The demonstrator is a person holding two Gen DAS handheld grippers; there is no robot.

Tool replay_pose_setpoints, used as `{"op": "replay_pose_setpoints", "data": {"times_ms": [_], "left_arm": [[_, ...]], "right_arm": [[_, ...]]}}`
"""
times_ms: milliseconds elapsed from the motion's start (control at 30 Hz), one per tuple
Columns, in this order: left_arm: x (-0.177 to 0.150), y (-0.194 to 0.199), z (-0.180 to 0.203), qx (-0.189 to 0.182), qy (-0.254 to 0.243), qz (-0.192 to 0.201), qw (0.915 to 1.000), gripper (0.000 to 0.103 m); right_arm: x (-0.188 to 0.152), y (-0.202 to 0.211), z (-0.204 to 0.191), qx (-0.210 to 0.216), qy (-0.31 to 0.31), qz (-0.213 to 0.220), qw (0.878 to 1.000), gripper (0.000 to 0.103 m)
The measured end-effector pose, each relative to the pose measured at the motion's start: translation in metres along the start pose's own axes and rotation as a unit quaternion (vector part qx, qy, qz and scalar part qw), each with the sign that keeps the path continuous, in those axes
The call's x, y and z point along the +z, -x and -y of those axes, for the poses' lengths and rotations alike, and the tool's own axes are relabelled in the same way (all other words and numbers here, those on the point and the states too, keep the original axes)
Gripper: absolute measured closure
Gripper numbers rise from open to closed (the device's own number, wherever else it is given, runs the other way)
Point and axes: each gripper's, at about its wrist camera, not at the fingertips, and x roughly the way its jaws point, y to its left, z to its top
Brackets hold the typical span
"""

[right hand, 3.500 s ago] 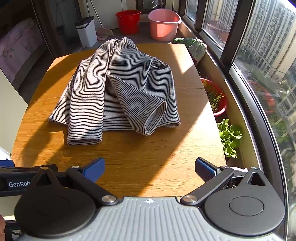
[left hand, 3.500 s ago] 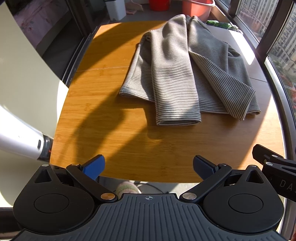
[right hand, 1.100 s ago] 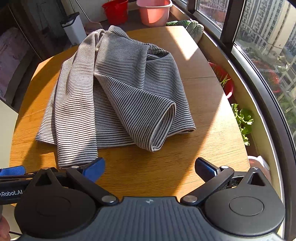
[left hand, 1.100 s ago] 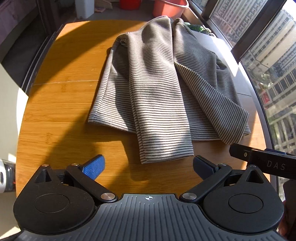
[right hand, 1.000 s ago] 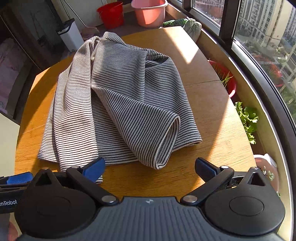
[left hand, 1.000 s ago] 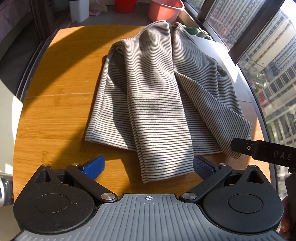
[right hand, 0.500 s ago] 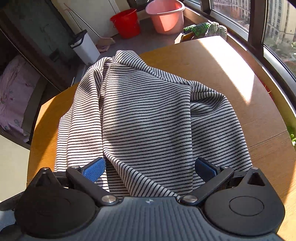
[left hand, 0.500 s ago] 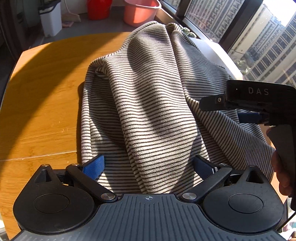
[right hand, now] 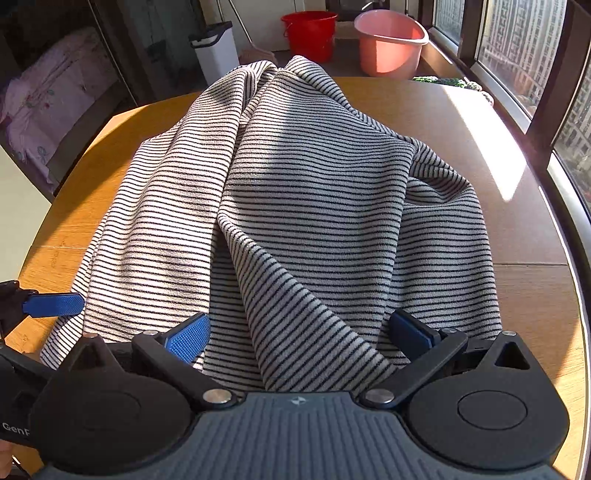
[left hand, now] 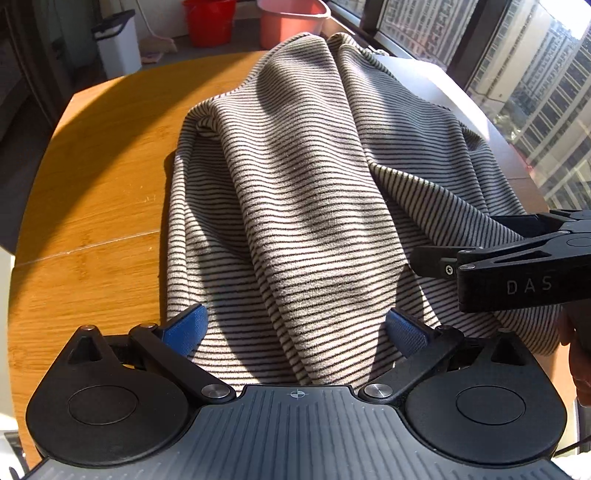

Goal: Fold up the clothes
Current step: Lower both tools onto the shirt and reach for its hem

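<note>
Left gripper (left hand: 295, 328) is sitting low over the near hem of the striped garment (left hand: 295, 192), pointing forward along its length. Its two blue pads (left hand: 186, 326) are standing wide apart, with a folded sleeve band of the garment running between them; whether they are touching the cloth cannot be told. Nothing is being pinched.

Right gripper (right hand: 301, 334) is posed the same way, level and low, aimed toward the far end of the wooden table (right hand: 480, 155). Its jaws are also spread wide, straddling a raised diagonal fold of the garment (right hand: 314, 206); the fabric is passing between them and under the body, unclamped.

From the left camera, the right gripper (left hand: 428, 260) is reaching in from the right edge, side-on, close above the cloth, with part of the person's hand (left hand: 580, 362) showing behind it. From the right camera, one blue fingertip of the left gripper (right hand: 51, 304) is showing at the left edge, just beside the garment's left border.

The garment is lying across the middle of the table, loosely folded lengthwise, sleeves laid inward, half in sun and half in shadow.

Beyond the table's far end: red bucket (right hand: 308, 29), pink basin (right hand: 391, 40), white bin (right hand: 216, 51).
</note>
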Motion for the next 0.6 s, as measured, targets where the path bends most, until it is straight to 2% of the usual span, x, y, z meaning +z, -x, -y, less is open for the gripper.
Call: {"op": "replay_pose_setpoints", "data": {"times_ms": [133, 233, 300, 367, 433, 533, 600], "left_arm": [[-0.035, 0.016, 0.013, 0.018, 0.015, -0.007, 0.9997, 0.000], [-0.058, 0.026, 0.019, 0.022, 0.030, -0.011, 0.9992, 0.000], [-0.068, 0.033, 0.024, 0.026, 0.029, -0.020, 0.9990, 0.000], [-0.072, 0.043, 0.026, 0.021, 0.042, -0.012, 0.9988, 0.000], [-0.072, 0.052, 0.024, 0.006, 0.066, 0.004, 0.9978, 0.001], [-0.062, 0.059, 0.014, 0.001, 0.103, 0.014, 0.9946, 0.002], [-0.050, 0.047, 0.009, -0.003, 0.125, -0.003, 0.9922, 0.003]], "right_arm": [[-0.028, 0.020, 0.008, 0.043, -0.010, -0.017, 0.999, 0.000], [-0.050, 0.031, 0.002, 0.046, 0.022, -0.029, 0.998, 0.000], [-0.060, 0.038, -0.003, 0.036, 0.042, -0.041, 0.998, 0.000], [-0.063, 0.045, -0.005, 0.021, 0.044, -0.054, 0.997, 0.000], [-0.058, 0.053, -0.001, -0.002, 0.035, -0.045, 0.998, 0.000], [-0.060, 0.075, 0.006, -0.036, 0.065, -0.008, 0.997, 0.000], [-0.057, 0.083, 0.009, -0.048, 0.073, 0.005, 0.996, 0.000]]}}
